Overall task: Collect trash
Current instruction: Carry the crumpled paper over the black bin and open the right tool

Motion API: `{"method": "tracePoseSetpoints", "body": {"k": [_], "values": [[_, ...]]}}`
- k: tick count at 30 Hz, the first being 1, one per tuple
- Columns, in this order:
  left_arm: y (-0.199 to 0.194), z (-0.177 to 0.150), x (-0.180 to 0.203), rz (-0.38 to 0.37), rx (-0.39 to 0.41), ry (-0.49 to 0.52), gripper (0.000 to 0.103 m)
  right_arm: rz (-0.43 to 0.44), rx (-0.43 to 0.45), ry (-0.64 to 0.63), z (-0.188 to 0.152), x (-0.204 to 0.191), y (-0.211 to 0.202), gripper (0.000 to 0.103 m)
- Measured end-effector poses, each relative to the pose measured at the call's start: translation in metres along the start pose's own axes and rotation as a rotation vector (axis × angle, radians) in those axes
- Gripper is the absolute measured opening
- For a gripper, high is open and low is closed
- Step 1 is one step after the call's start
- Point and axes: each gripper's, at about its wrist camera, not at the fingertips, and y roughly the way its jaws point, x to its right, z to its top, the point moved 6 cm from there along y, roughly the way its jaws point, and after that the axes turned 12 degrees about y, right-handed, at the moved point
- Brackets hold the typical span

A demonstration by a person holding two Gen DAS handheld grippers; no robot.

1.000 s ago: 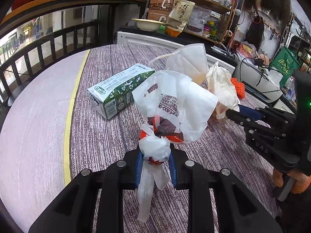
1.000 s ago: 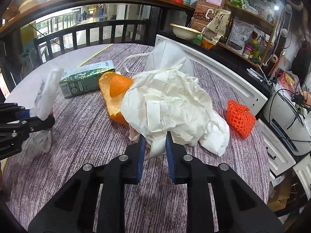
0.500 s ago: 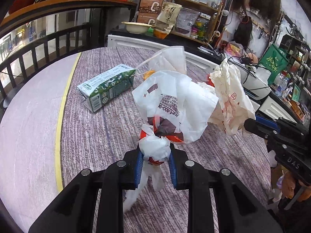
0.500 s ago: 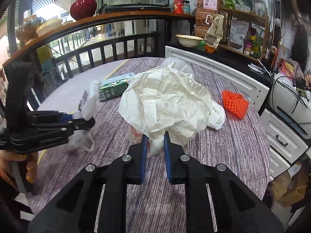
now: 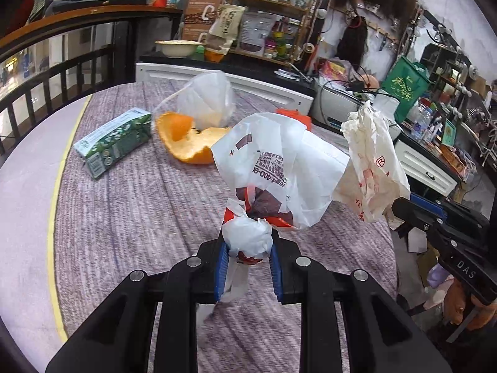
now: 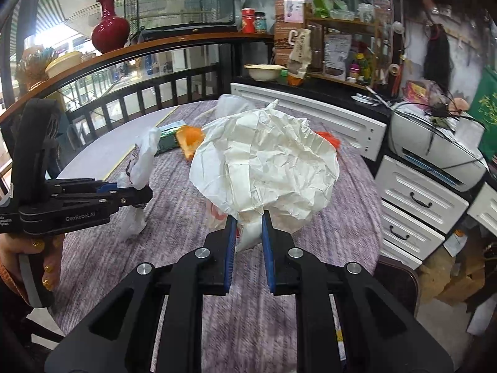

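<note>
Trash in both hands: the left claw (image 5: 248, 267) pinches a knotted plastic bag (image 5: 279, 171), and the right claw (image 6: 247, 248) grips crumpled paper (image 6: 264, 168). Orange peel (image 5: 186, 143) (beside a carton (image 5: 115, 143)) lies near the desk's (image 5: 139, 217) far edge.

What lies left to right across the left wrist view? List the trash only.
green carton → orange peel → printed plastic bag, pinched in the left gripper → crumpled paper wrapper, held up by the right gripper.

Trash on the tabletop (image 5: 130, 217)
Carton (image 5: 113, 143) lies left of the peel (image 5: 186, 143); the mask (image 5: 208, 99) lies behind the peel.
</note>
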Motion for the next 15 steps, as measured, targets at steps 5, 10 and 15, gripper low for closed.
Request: {"method": "tracePoseSetpoints", "body": {"k": [5, 10, 15], "values": [[0.004, 0.007, 0.027, -0.044, 0.006, 0.028, 0.023, -0.068, 0.029, 0.065, -0.001, 0.041, -0.019, 0.017], [0.003, 0.016, 0.054, -0.085, 0.031, 0.06, 0.023, -0.16, 0.048, 0.18, -0.004, 0.102, -0.038, 0.017], [0.002, 0.026, 0.082, -0.122, 0.053, 0.096, 0.023, -0.276, 0.029, 0.298, -0.021, 0.169, -0.048, 0.017]]}}
